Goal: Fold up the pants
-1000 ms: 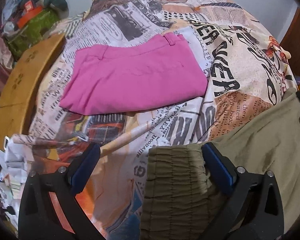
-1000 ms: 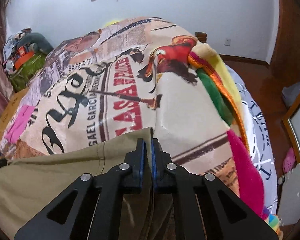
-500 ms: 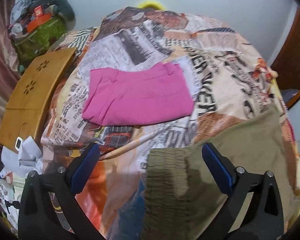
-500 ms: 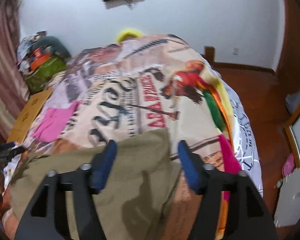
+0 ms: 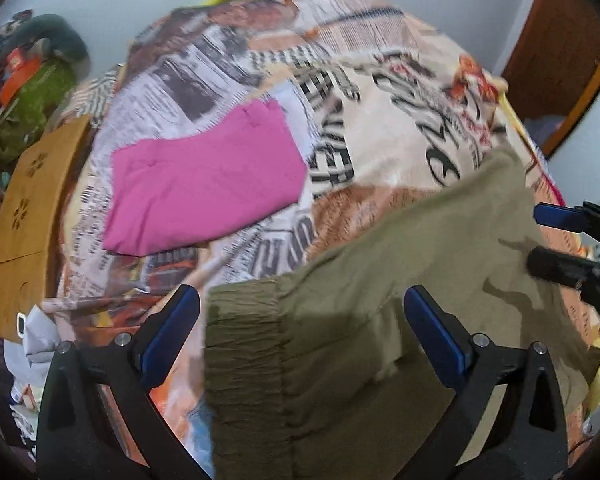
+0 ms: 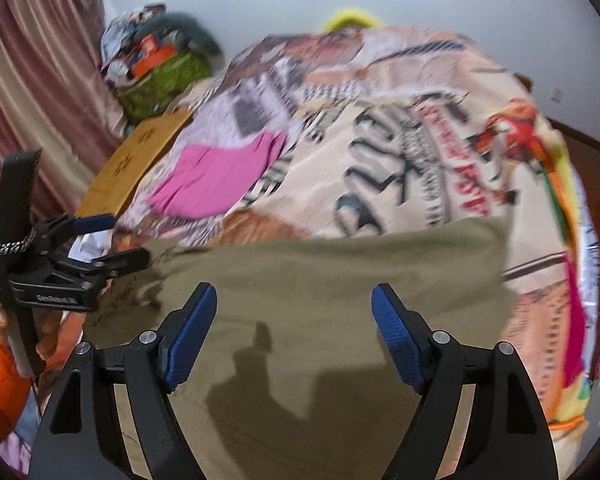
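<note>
Olive-green pants (image 5: 380,320) lie spread across the near side of the bed, with the gathered elastic waistband (image 5: 244,344) at their left end. They also show in the right wrist view (image 6: 320,300). My left gripper (image 5: 300,316) is open and empty, its jaws on either side of the waistband end, above it. My right gripper (image 6: 294,316) is open and empty over the other part of the pants. Each gripper shows in the other's view, the right one (image 5: 560,240) and the left one (image 6: 100,240).
Folded pink pants (image 5: 204,184) lie farther back on the printed bedspread (image 5: 400,120). A wooden board (image 5: 32,200) stands at the bed's left edge, with a pile of bags (image 5: 24,92) behind it. A wooden door (image 5: 560,40) is at the right. A curtain (image 6: 32,80) hangs on the left.
My right gripper opened and let go of the olive pants, then pulled back and swung left. My left gripper stayed open and lifted back from the waistband.
</note>
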The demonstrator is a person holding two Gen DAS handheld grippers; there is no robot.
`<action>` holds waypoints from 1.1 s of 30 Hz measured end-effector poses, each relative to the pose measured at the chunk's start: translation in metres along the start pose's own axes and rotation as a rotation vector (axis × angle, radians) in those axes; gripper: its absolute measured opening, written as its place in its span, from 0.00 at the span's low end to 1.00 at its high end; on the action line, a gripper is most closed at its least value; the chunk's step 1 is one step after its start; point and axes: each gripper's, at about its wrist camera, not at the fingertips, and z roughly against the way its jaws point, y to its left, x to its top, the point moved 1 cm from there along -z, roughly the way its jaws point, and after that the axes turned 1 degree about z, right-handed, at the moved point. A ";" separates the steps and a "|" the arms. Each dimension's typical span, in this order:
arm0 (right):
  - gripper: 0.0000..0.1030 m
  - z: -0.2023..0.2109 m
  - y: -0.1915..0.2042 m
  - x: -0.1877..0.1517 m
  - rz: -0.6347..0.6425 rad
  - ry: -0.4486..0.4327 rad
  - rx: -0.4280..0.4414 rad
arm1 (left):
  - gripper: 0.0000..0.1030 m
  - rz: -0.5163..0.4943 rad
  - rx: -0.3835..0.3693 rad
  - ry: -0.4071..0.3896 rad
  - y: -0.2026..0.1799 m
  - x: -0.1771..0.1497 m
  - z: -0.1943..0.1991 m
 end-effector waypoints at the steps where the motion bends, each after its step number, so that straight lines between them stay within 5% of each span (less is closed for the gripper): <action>1: 0.75 -0.006 0.001 -0.001 0.000 0.017 0.005 | 1.00 -0.004 0.008 0.004 -0.002 0.000 -0.005; 9: 0.75 -0.049 0.010 -0.031 0.047 0.196 0.009 | 1.00 -0.035 0.026 0.097 -0.012 -0.012 -0.036; 33: 0.75 0.011 0.023 -0.093 0.052 0.163 -0.097 | 1.00 -0.064 0.084 0.047 -0.026 -0.066 0.025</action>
